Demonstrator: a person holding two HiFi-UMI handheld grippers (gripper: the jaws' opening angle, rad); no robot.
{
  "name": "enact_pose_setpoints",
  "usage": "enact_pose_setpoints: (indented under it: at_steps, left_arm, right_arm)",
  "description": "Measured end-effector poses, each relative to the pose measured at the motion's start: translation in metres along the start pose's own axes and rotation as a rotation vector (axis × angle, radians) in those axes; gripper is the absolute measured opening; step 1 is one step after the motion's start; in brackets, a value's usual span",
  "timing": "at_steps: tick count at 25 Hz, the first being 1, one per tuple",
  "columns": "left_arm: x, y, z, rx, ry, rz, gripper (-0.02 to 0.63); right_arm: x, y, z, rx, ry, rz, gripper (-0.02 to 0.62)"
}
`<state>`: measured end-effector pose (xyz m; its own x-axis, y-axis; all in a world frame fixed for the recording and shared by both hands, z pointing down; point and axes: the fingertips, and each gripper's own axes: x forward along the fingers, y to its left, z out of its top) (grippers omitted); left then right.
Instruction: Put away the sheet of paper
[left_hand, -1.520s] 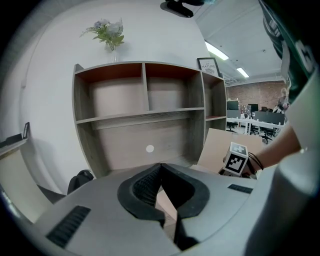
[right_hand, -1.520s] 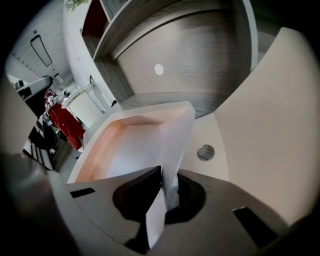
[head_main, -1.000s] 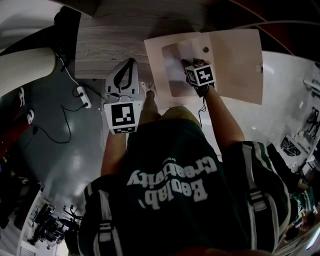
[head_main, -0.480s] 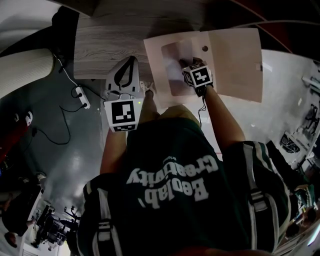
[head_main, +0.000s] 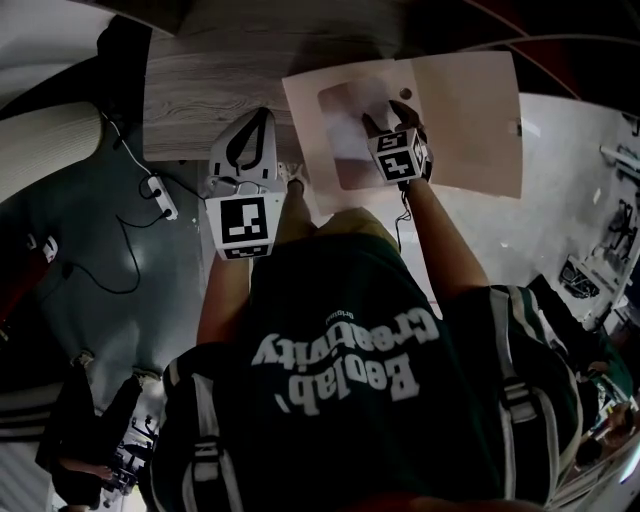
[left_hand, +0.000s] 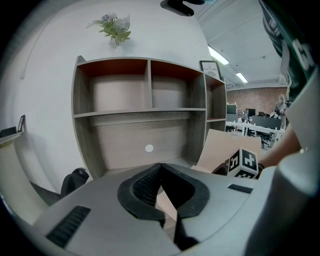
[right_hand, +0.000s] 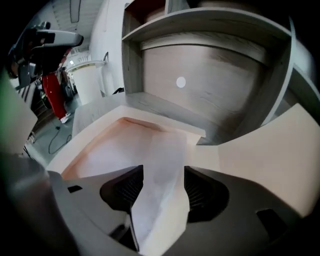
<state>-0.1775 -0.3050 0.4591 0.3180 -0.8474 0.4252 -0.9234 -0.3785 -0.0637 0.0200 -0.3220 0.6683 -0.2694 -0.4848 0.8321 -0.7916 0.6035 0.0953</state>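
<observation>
Beige card makes up the open folder (head_main: 470, 120) that lies toward the right end of the wood-grain table (head_main: 200, 90), its near side reaching past the table's near edge toward me. In my right gripper view its left leaf lies flat and its right leaf (right_hand: 260, 155) rises at a tilt.

The sheet of paper (head_main: 350, 125) rests on the left leaf, pale and a little see-through, near the fold. My right gripper (head_main: 388, 118) points steeply down over it. Its jaws have just been opening and now stand spread wide. The near end of the sheet of paper (right_hand: 160, 165) comes up between them, bent into a soft ridge, and neither ribbed pad presses on it. A narrow gap shows on each side.

My left gripper (head_main: 258, 130) hovers over the table's near edge, just left of the folder's left side. Its jaws are pressed together at the tips (left_hand: 161, 167) with nothing between them.

Beyond them stands the shelf unit (left_hand: 145, 115) along the table's far edge, with open compartments. A small white dot (left_hand: 149, 148) sits on its back panel, and a plant (left_hand: 114, 27) stands on its top. To the right in that view I see the marker cube (left_hand: 243, 162) of my right gripper in front of the raised leaf.
</observation>
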Motion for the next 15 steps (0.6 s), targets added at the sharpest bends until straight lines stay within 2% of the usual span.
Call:
enact_pose_setpoints:
  at_steps: [3, 5, 6, 7, 10, 15]
  left_arm:
    - [0.002, -0.001, 0.000, 0.001, -0.004, -0.010, 0.017]
    - [0.003, -0.002, -0.001, -0.002, -0.002, -0.017, 0.017]
    - [0.004, -0.003, -0.002, -0.004, 0.000, -0.020, 0.017]
    - [0.004, -0.004, -0.003, -0.005, 0.002, -0.022, 0.017]
    - [0.006, -0.008, -0.005, -0.004, 0.006, -0.033, 0.018]
    - [0.004, -0.010, -0.011, 0.001, 0.017, -0.044, 0.017]
  right_arm:
    - [-0.012, -0.013, 0.005, -0.003, -0.032, -0.042, 0.238]
    - [-0.017, -0.009, 0.009, 0.004, -0.049, -0.012, 0.231]
    - [-0.016, -0.003, 0.008, -0.002, -0.040, 0.025, 0.087]
    - [-0.013, 0.006, 0.003, -0.010, -0.017, 0.067, 0.037]
    - [0.000, 0.031, -0.016, -0.019, 0.066, 0.170, 0.037]
    - [0.014, 0.043, -0.035, -0.097, 0.130, 0.180, 0.037]
